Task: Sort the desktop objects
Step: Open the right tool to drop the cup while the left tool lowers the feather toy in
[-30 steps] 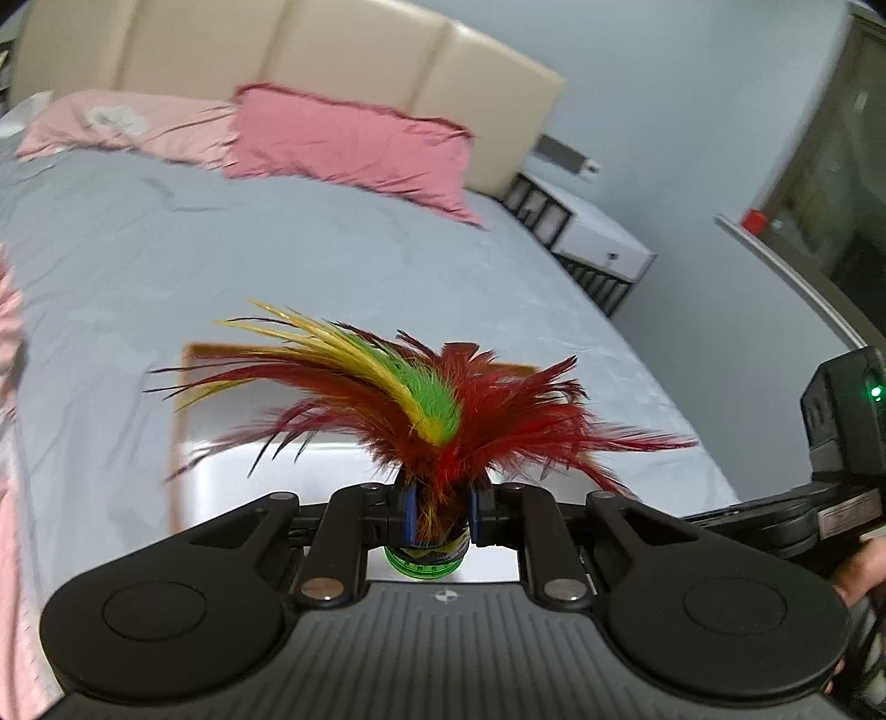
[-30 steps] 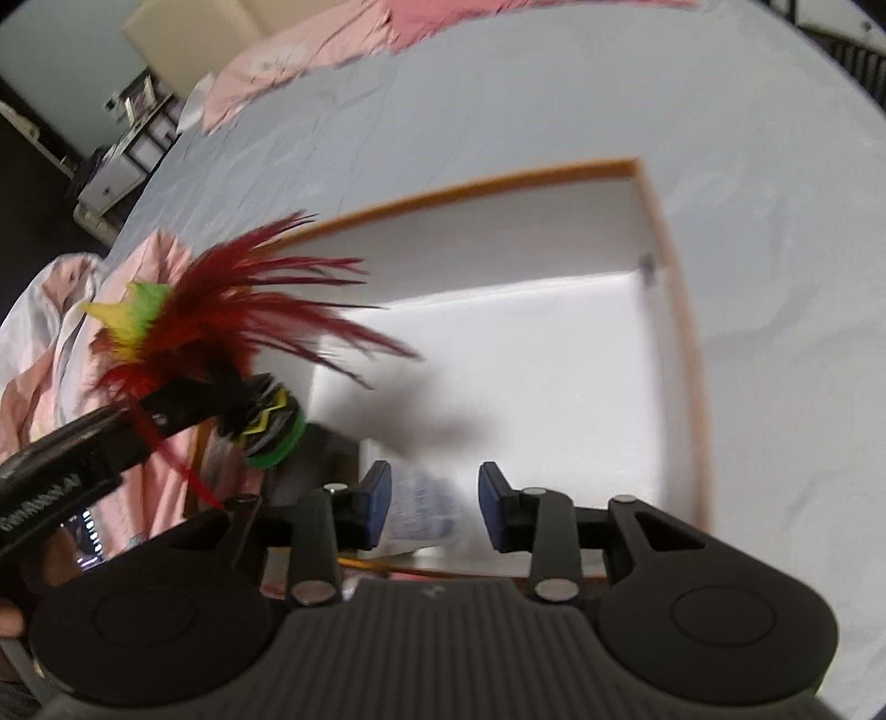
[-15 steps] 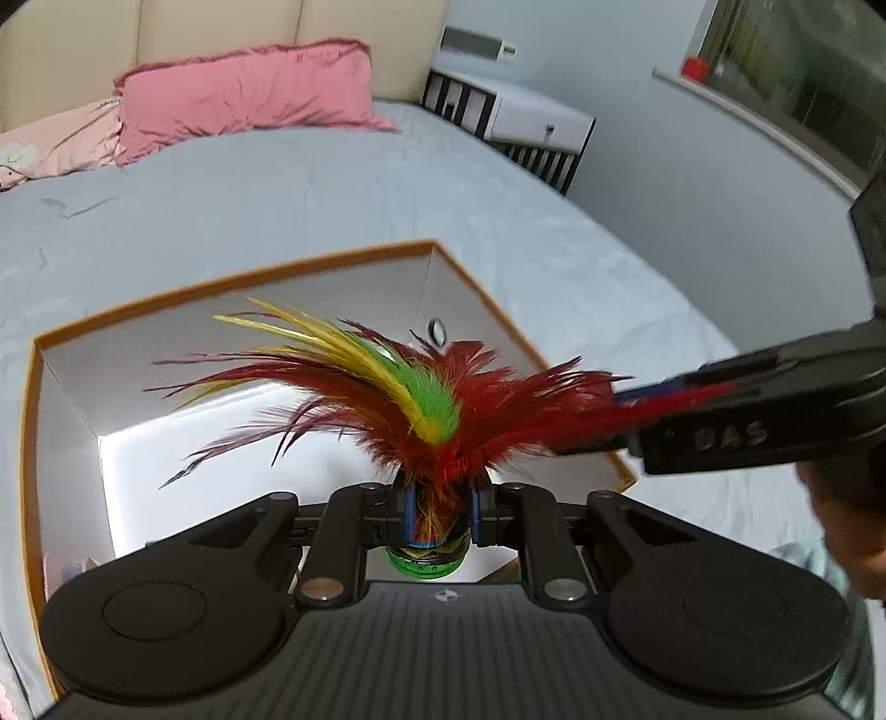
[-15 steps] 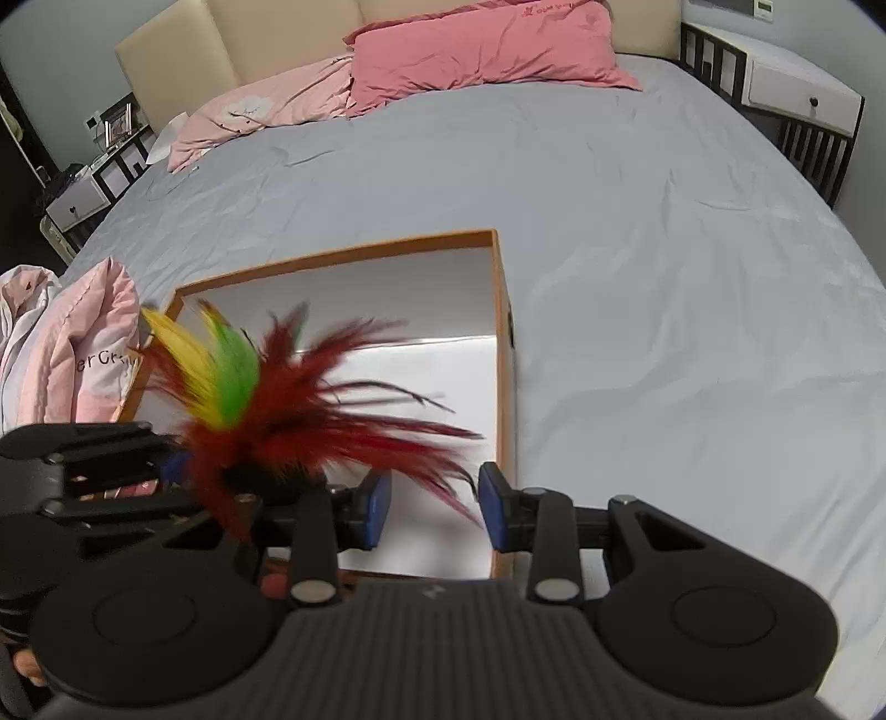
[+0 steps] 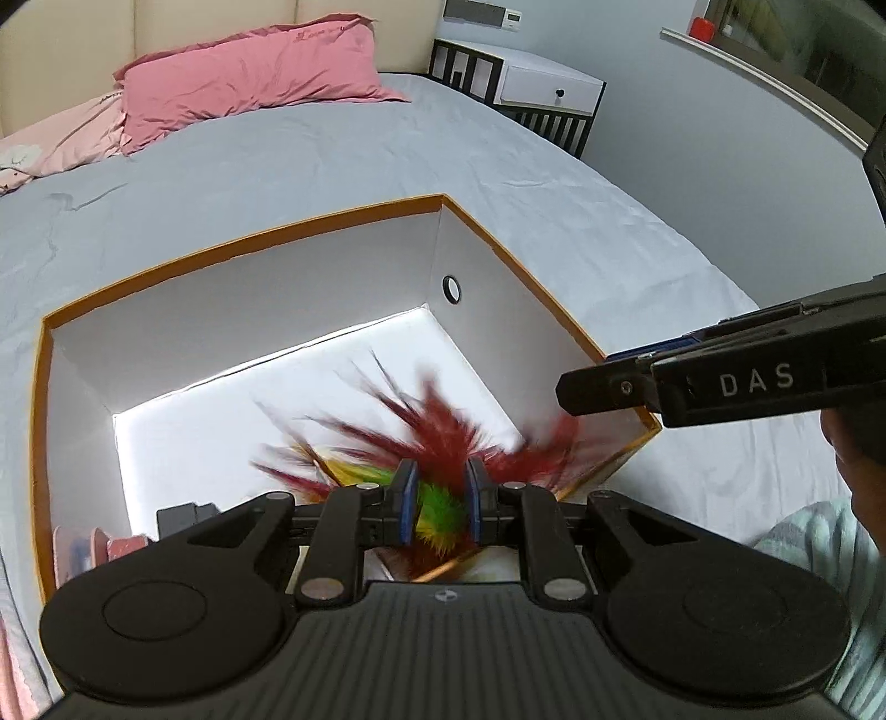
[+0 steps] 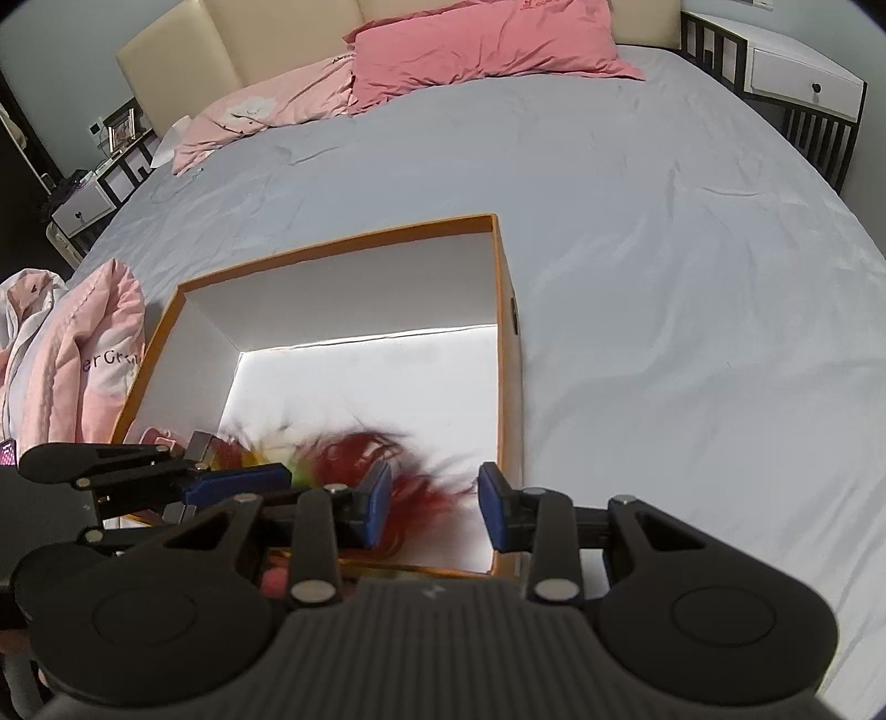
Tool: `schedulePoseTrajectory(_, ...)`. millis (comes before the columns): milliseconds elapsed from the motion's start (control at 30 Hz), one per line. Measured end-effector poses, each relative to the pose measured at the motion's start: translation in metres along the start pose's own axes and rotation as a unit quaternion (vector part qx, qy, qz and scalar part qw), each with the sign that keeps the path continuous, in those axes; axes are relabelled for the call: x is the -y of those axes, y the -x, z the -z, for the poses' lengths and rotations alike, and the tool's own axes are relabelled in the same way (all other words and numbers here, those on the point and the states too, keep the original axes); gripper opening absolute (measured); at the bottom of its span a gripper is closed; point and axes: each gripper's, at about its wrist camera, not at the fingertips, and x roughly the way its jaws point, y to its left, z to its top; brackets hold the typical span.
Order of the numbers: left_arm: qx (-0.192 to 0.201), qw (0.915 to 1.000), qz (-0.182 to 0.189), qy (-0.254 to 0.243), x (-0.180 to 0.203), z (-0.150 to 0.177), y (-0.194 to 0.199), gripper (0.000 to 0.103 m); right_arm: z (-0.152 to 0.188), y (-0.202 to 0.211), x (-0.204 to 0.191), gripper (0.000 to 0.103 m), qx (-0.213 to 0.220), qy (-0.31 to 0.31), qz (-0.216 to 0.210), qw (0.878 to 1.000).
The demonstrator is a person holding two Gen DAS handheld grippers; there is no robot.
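A feather shuttlecock (image 5: 443, 443) with red, yellow and green feathers shows blurred below my left gripper (image 5: 439, 501), over the near part of an orange-rimmed white box (image 5: 332, 221) on the bed. The left jaws stand apart and the feathers sit loose between and under them. In the right wrist view the shuttlecock (image 6: 354, 448) is a blur inside the box (image 6: 387, 230). My right gripper (image 6: 434, 507) is open and empty above the box's near edge. The left gripper (image 6: 238, 479) shows at its left; the right one (image 5: 609, 382) shows in the left view.
Small pink items (image 5: 94, 545) and a black object (image 5: 185, 512) lie in the box's near left corner. Pink pillows (image 6: 487, 44) lie at the headboard. A pink garment (image 6: 72, 354) lies left of the box. White nightstands (image 5: 548, 88) flank the bed.
The left gripper has opened and let go of the shuttlecock, which is dropping blurred into the box. Both grippers now look down over the box.
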Motion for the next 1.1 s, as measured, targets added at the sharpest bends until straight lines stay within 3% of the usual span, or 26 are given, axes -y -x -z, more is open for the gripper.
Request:
schedulePoseTrajectory(267,0.045,0.9984,-0.027,0.023,-0.021,0.004,0.048,0.02,-0.004,-0.005,-0.01,0.035,-0.015,0.011,-0.025,1.0)
schedulePoseTrajectory(400,0.046,0.9946,-0.069,0.063,-0.048,0.009,0.065,0.02,-0.01,-0.026,-0.016,0.033,-0.06,0.009,-0.048,0.997)
schedulePoseTrajectory(667,0.043,0.9865,-0.095,0.126,-0.088,0.026,0.077,0.02,-0.013,-0.076,-0.033,0.032,-0.133,0.031,-0.06,0.989)
schedulePoseTrajectory(700,0.042,0.9861,-0.095,0.13,-0.091,0.028,0.077,0.02,-0.013,-0.079,-0.034,0.022,-0.134,0.03,-0.059,0.989)
schedulePoseTrajectory(800,0.039,0.9858,-0.093,0.134,-0.094,0.033,0.077,0.02,-0.013,-0.085,-0.036,0.003,-0.14,0.019,-0.065,0.988)
schedulePoseTrajectory(967,0.035,0.9872,-0.088,0.128,-0.095,0.039,0.083,0.02,-0.013,-0.074,-0.04,0.002,-0.124,0.019,-0.057,0.99)
schedulePoseTrajectory(1100,0.037,0.9889,-0.08,0.12,-0.09,0.048,0.094,0.02,-0.011,-0.039,-0.047,0.008,-0.073,0.035,-0.057,0.995)
